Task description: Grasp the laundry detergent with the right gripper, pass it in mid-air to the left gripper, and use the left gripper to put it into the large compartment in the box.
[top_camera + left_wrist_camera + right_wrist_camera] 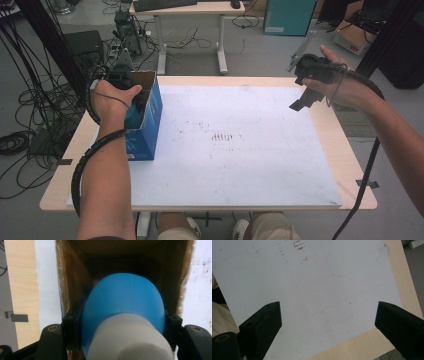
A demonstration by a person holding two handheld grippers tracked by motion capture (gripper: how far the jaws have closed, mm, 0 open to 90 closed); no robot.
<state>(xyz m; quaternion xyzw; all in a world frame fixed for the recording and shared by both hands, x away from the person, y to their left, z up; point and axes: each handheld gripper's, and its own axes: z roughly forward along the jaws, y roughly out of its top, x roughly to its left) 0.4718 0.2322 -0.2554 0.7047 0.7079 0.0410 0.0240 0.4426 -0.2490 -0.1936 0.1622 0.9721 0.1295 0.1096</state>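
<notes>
A blue cardboard box (148,120) with an open top stands at the left of the white sheet (240,150). My left gripper (140,100) reaches down into its brown inside (80,270), shut on a blue bottle (125,302) with a white cap (130,340) that points toward the camera. My right gripper (305,100) hangs in the air over the sheet's far right corner. In the right gripper view its jaws (327,322) stand wide apart with nothing between them, above the white sheet (312,285).
The wooden table (345,150) shows as a bare margin around the sheet. Dark smudges (222,136) mark the sheet's middle. Beyond the table stand a white desk (190,10), tangled cables (30,100) at the left and boxes at the far right.
</notes>
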